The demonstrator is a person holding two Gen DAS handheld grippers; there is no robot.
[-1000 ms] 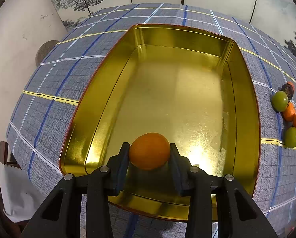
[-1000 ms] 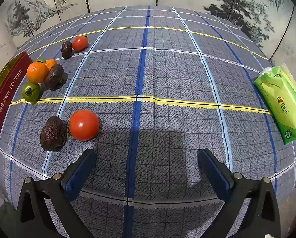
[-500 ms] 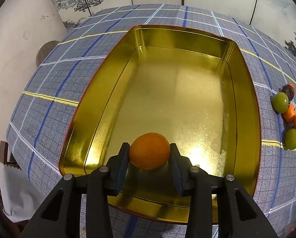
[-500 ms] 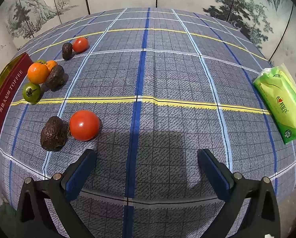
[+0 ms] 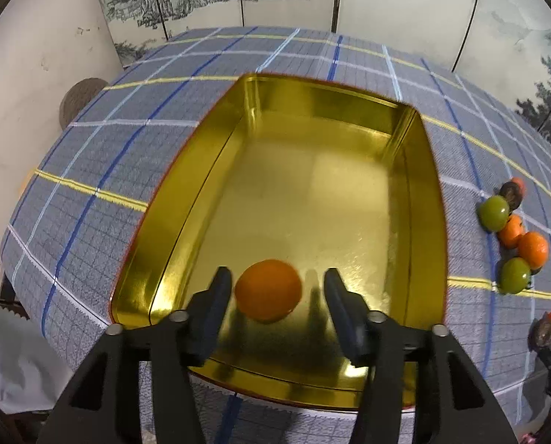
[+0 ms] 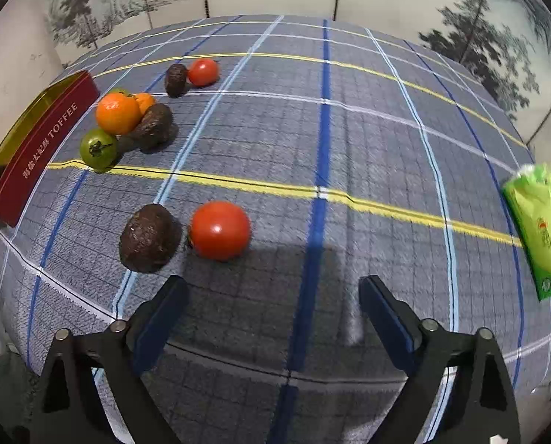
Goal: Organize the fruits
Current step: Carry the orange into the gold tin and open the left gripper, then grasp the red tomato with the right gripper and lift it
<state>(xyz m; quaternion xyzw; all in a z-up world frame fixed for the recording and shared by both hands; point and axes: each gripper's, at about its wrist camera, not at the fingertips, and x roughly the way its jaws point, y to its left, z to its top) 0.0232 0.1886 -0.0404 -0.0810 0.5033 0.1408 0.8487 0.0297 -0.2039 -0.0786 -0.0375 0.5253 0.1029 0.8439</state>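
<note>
An orange (image 5: 268, 290) lies on the floor of the gold tin (image 5: 429, 199), near its front wall. My left gripper (image 5: 277, 294) straddles it with jaws opening; the right pad stands clear of the fruit and the left pad is close beside it. My right gripper (image 6: 271, 305) hangs over bare cloth, wide apart but closing, with nothing between its fingers. Just ahead of it to the left sit a red tomato (image 6: 220, 230) and a dark avocado (image 6: 149, 237). Farther left is a cluster: an orange (image 6: 118, 113), a green tomato (image 6: 98, 148), another avocado (image 6: 153, 125).
The tin's red side (image 6: 40, 140) reads TOFFEE at the left of the right wrist view. A small avocado (image 6: 175, 79) and red tomato (image 6: 202, 71) lie farther back. A green tissue pack (image 6: 540, 224) is at the right edge. A painted folding screen stands behind the table.
My left gripper's jaws have spread and let go of the orange, which now rests in the tin. The right gripper's jaws have narrowed a little and it has shifted toward the tomato and avocado.
</note>
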